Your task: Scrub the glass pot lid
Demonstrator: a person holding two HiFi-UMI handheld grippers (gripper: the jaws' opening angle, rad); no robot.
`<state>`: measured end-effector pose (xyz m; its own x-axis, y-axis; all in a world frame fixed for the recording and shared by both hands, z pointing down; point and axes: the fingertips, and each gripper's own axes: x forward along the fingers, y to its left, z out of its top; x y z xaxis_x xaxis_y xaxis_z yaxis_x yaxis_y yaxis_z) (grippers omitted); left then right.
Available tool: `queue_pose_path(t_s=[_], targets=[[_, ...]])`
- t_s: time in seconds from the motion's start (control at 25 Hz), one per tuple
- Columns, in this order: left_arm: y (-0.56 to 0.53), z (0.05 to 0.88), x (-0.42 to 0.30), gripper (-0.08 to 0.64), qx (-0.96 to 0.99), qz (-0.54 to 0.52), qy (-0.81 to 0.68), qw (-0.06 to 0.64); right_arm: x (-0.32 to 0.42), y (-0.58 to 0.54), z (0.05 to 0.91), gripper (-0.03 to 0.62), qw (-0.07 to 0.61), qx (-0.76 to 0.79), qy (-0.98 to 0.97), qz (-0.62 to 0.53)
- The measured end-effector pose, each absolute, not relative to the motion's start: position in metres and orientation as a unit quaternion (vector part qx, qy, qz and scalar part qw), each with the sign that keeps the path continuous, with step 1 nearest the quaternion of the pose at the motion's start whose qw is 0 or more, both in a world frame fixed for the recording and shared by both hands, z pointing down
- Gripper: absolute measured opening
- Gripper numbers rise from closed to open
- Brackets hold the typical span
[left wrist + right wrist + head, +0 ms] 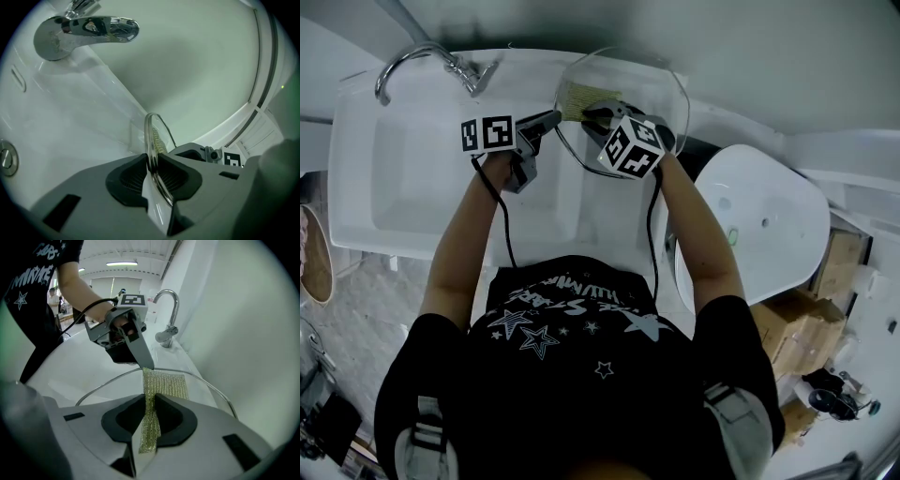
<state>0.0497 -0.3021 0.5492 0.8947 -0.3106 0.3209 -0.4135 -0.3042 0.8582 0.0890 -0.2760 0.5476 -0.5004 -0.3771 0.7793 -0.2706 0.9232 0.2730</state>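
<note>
- Two grips: L gripper is clamping glass lid rim, edge-on.
- R gripper is pinching scrub cloth, lying on lid face just ahead of fingers.

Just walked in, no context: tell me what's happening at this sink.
A person at a white sink holds a claw in each hand. The left claw is shut on the rim of the glass pot lid, holding it up. The right claw pinches a yellow mesh scrubbing cloth laid against the lid's glass.

The scrub cloth is gold mesh, the sink white, the shirt black with white stars.
</note>
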Motion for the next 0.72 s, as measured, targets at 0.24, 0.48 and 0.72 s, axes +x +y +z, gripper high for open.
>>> queue_pose_path(t_s=[0.24,0.48,0.72], targets=[[-0.302,0.549,0.050,0.081,0.805,0.047,-0.228,0.546,0.090,-0.261,0.552,0.069,0.470,0.181,-0.862,-0.067],[-0.302,0.549,0.048,0.080,0.802,0.048,-0.232,0.548,0.088,-0.243,0.552,0.069,0.470,0.169,-0.863,-0.066],[-0.300,0.549,0.048,0.078,0.798,0.046,-0.236,0.552,0.097,-0.220,0.555,0.069,0.480,0.159,-0.860,-0.072]])
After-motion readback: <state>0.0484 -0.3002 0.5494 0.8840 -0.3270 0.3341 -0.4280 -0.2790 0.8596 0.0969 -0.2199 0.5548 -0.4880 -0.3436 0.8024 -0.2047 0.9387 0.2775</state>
